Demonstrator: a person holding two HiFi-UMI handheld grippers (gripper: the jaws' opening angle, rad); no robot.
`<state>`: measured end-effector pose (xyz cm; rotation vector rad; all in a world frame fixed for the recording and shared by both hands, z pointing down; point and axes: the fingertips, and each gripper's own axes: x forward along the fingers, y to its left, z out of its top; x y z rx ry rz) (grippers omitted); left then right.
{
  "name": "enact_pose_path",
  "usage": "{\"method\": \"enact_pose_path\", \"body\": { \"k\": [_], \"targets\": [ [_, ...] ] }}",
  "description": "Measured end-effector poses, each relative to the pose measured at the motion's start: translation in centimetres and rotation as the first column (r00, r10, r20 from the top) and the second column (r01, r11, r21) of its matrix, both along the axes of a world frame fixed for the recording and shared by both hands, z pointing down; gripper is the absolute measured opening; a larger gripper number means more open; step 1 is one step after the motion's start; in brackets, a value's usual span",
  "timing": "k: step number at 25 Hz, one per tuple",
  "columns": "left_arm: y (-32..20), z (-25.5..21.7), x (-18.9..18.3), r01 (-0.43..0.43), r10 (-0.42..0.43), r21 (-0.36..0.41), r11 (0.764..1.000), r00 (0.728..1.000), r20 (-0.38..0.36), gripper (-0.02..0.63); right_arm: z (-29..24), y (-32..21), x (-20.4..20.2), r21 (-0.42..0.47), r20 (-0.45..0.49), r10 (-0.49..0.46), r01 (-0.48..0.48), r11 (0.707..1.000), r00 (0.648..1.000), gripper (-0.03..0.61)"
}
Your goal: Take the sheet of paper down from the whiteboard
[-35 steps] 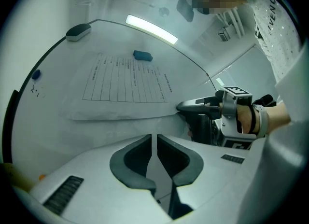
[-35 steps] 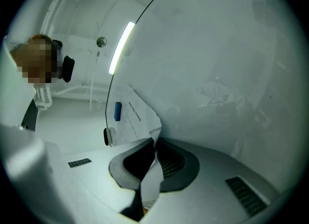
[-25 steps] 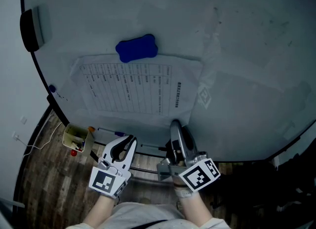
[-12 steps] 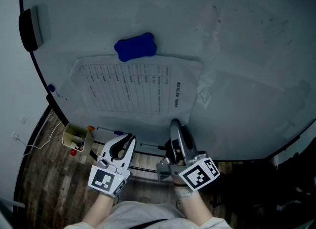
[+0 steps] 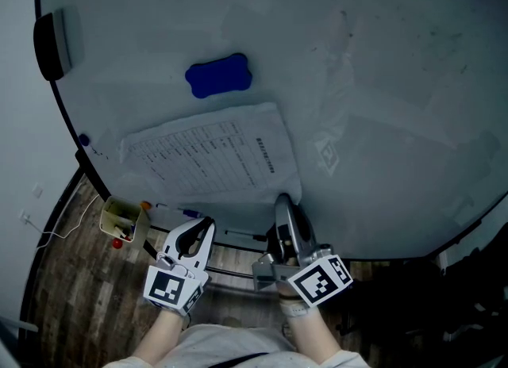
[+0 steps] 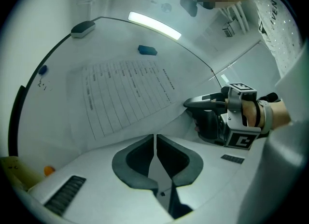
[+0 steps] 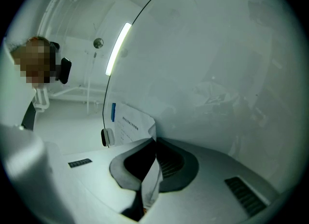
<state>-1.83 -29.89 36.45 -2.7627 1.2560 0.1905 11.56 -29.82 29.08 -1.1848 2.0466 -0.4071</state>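
The sheet of paper, printed with a table, hangs slanted on the whiteboard. Its top edge is below the blue magnet and free of it. My right gripper points up at the board, its jaws still closing tighter on the sheet's lower right corner. In the right gripper view the paper runs down between the jaws of that gripper. My left gripper is lower left of the sheet, shut and empty. In its own view the paper lies ahead of the left gripper, apart from it.
A black eraser sticks to the board's upper left. A small blue magnet sits by the left edge. A yellow box of small items hangs at the marker tray below the board. Wooden floor lies underneath.
The sheet's top edge has slipped out from under the blue magnet, and the sheet now sags slanted, its right side folded in. Neither hand has moved.
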Motion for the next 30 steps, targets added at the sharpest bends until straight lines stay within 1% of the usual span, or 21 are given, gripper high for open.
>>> {"method": "enact_pose_path", "body": {
  "k": [5, 9, 17, 21, 25, 30],
  "targets": [
    [0.8, 0.7, 0.8, 0.014, -0.013, -0.011, 1.000, 1.000, 0.004, 0.031, 0.2, 0.8, 1.1, 0.009, -0.004, -0.003, 0.003, 1.000, 1.000, 0.018],
    [0.7, 1.0, -0.1, 0.022, -0.022, -0.020, 1.000, 1.000, -0.004, 0.031, 0.2, 0.4, 0.6, 0.003, 0.000, -0.004, 0.004, 1.000, 1.000, 0.018],
    [1.0, 1.4, -1.2, 0.040, -0.041, -0.034, 0.999, 0.999, -0.009, 0.031, -0.1, 0.4, 0.9, 0.009, 0.016, 0.018, -0.018, 1.000, 1.000, 0.018],
    [1.4, 1.9, -1.3, 0.048, -0.049, -0.039, 0.998, 0.999, -0.012, 0.031, 0.2, 0.7, 1.5, 0.007, 0.003, 0.035, -0.035, 0.999, 0.999, 0.018],
    [1.5, 2.0, -1.4, 0.054, -0.054, -0.044, 0.998, 0.998, -0.014, 0.030, 0.4, 0.6, 1.4, 0.002, 0.024, 0.023, -0.023, 1.000, 0.999, 0.018],
    [1.4, 2.1, -1.9, 0.065, -0.066, -0.047, 0.997, 0.998, -0.018, 0.031, 0.6, 0.4, 1.5, -0.002, 0.017, 0.026, -0.026, 1.000, 1.000, 0.018]
  ]
}}
